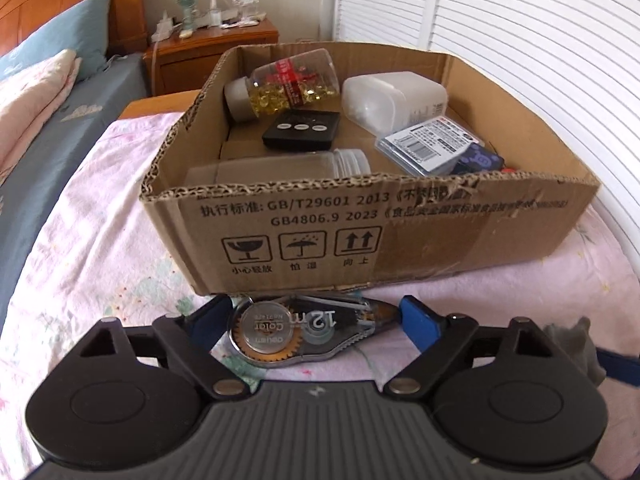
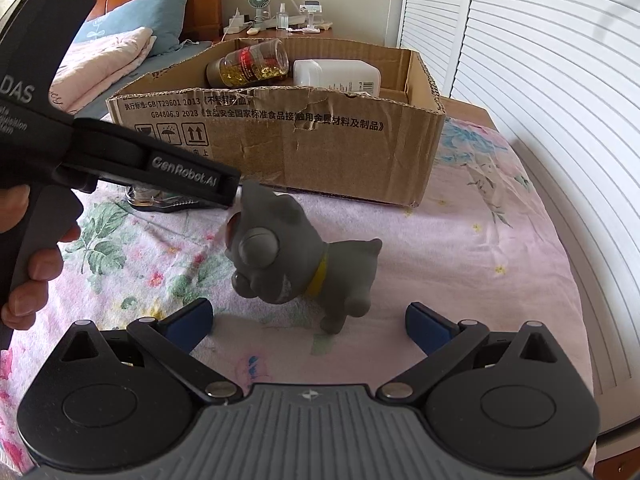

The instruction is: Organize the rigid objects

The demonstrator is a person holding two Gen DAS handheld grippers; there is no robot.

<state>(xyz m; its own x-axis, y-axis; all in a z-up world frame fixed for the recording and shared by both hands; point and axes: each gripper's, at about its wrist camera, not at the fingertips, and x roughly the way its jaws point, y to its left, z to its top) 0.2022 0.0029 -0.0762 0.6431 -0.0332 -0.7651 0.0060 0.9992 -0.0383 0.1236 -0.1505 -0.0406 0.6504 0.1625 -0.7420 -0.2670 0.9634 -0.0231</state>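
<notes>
A clear correction tape dispenser (image 1: 310,330) lies on the floral sheet, just in front of the cardboard box (image 1: 400,240). My left gripper (image 1: 314,320) is open, with its blue fingers on either side of the dispenser; I cannot tell if they touch it. In the right wrist view the dispenser (image 2: 160,200) is partly hidden under the left gripper. A grey toy dog (image 2: 296,264) with a yellow collar stands on the sheet. My right gripper (image 2: 310,322) is open and empty, just short of the dog. The box (image 2: 320,140) holds a capsule bottle (image 1: 284,84), a white container (image 1: 396,96), a black remote (image 1: 302,130), a clear jar (image 1: 280,166) and a card pack (image 1: 432,144).
The bed is covered with a pink floral sheet (image 2: 480,240). White louvred doors (image 2: 540,60) run along the right. A wooden nightstand (image 1: 208,46) with a small fan and clutter stands behind the box. Pillows and a folded quilt (image 1: 36,92) lie at the left.
</notes>
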